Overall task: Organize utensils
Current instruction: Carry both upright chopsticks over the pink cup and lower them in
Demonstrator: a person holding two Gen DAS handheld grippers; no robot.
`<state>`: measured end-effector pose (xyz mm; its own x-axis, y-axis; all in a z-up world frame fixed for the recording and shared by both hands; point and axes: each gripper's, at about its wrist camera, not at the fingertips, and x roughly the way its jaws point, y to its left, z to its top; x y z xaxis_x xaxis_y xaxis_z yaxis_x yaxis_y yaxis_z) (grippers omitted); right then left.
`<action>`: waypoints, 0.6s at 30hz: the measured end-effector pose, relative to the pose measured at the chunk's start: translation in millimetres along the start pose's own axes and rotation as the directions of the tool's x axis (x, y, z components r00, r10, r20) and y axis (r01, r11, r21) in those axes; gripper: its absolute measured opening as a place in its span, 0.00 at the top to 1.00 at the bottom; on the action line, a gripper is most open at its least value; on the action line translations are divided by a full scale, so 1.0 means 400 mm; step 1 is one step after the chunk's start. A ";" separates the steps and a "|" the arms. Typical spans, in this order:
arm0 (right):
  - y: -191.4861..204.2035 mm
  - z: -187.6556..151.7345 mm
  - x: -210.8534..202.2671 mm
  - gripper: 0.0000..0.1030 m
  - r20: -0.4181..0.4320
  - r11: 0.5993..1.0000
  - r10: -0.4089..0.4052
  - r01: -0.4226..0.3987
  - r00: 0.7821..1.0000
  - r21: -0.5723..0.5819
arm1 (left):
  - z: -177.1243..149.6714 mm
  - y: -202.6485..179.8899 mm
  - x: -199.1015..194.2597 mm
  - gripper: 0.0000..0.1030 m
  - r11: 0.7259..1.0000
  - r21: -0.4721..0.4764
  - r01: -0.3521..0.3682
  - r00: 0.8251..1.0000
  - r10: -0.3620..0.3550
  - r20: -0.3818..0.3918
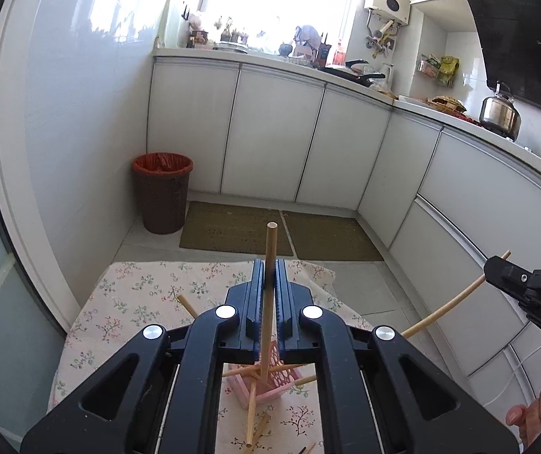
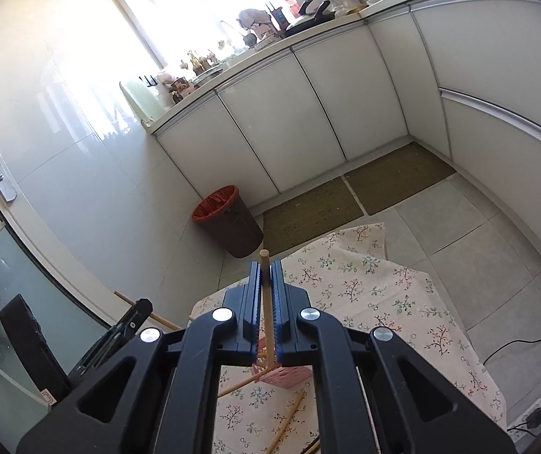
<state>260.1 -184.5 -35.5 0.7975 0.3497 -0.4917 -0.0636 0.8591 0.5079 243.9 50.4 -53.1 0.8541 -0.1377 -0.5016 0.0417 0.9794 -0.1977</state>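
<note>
My left gripper is shut on a wooden chopstick that stands up between its fingers, above a pink perforated holder lying on the floral tablecloth. My right gripper is shut on another wooden chopstick; it shows at the right edge of the left wrist view. The pink holder sits below the right gripper too, with loose chopsticks lying around it. My left gripper shows at the lower left of the right wrist view.
A brown waste bin with a red liner stands on the floor beyond the table. Two green mats lie before white cabinets. A kettle and pots stand on the counter at right. A cable lies on the floor.
</note>
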 end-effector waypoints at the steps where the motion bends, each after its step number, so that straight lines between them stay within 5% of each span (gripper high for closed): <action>1: 0.003 0.001 0.007 0.95 0.001 1.000 -0.003 0.003 1.000 -0.006 | -0.004 0.006 0.002 0.94 1.000 -0.011 0.005 1.000 -0.005 -0.004; 7: 0.031 0.000 0.038 0.95 0.009 0.999 -0.012 0.012 1.000 -0.031 | 0.004 0.043 -0.030 0.89 0.994 -0.091 0.054 0.998 -0.052 0.019; 18: 0.090 -0.014 0.142 0.95 0.003 0.991 -0.075 0.075 0.997 -0.113 | 0.041 0.107 -0.088 0.88 0.984 -0.170 0.050 0.995 -0.034 0.099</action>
<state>299.7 -131.8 -49.1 0.8020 0.2827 -0.5262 -0.0709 0.9198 0.3860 224.0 99.7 -30.1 0.8991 -0.1553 -0.4092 -0.0041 0.9319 -0.3628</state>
